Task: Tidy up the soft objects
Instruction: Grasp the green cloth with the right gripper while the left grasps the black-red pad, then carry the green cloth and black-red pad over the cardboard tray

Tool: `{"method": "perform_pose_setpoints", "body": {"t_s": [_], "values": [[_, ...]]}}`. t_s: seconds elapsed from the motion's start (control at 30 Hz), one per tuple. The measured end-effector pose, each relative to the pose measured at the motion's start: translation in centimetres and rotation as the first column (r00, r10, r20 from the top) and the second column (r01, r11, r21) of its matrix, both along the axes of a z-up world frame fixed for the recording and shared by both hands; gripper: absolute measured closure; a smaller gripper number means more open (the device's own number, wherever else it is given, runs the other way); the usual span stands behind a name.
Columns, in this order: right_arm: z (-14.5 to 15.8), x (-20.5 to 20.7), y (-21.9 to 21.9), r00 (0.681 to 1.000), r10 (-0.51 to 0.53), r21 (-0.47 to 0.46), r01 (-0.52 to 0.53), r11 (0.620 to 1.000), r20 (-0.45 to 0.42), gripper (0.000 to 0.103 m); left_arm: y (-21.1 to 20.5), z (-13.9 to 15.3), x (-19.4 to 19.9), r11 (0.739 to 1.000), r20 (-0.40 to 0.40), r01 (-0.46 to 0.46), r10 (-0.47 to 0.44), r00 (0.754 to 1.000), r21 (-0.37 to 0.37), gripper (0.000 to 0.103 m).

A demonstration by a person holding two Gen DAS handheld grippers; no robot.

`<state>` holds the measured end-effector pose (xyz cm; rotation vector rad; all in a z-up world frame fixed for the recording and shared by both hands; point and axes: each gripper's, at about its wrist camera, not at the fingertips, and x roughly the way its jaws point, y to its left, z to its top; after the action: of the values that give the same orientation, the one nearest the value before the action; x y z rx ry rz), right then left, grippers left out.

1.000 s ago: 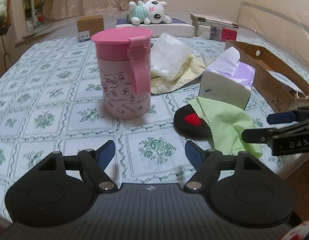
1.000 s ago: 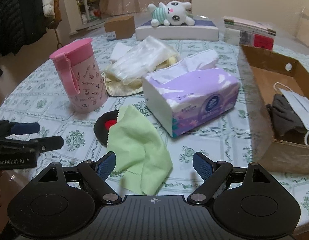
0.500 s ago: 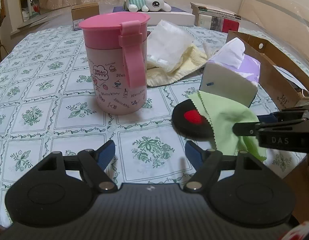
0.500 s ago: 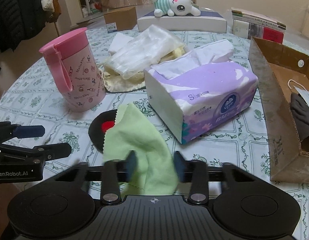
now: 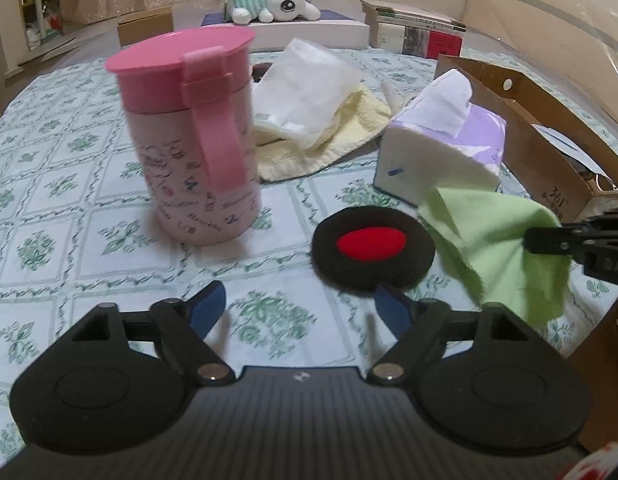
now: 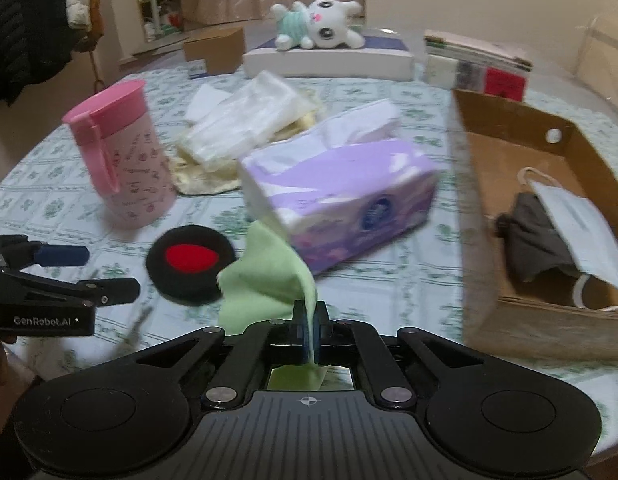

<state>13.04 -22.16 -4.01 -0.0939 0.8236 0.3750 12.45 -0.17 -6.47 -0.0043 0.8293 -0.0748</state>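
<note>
the table [image 5: 61,216] carries a box [image 6: 521,316] at 3 o'clock, a tissue pack [image 6: 341,188] at 12 and a pink cup [image 6: 121,156] at 10. the green cloth [image 6: 269,280], flat half a second ago, now hangs lifted, pinched in the right gripper [image 6: 310,328], whose fingers have closed. the pad [image 5: 373,248] it covered lies bare. the left gripper [image 5: 299,306] stays spread, holding nothing.
</note>
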Motion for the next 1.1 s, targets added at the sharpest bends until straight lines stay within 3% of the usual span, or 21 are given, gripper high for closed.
{"method": "perform_pose_setpoints", "body": {"t_s": [0.2,0.73,1.1], "values": [[0.0,0.2,-3.0,0.996,-0.087,-0.02,0.087,0.996,0.001,0.101,-1.7,-0.6,1.3,0.999,0.009,0.047,-0.047,0.999,0.025,0.007],[-0.7,0.8,-4.3,0.994,-0.11,-0.002,0.11,0.994,-0.023,0.101,-4.3,-2.5,4.3,0.992,0.011,0.122,-0.122,0.992,0.024,0.005],[-0.8,0.7,-4.6,0.993,-0.112,0.013,0.113,0.994,-0.027,0.101,-4.5,-2.2,4.1,0.991,0.026,0.128,-0.129,0.991,0.028,0.022]]}}
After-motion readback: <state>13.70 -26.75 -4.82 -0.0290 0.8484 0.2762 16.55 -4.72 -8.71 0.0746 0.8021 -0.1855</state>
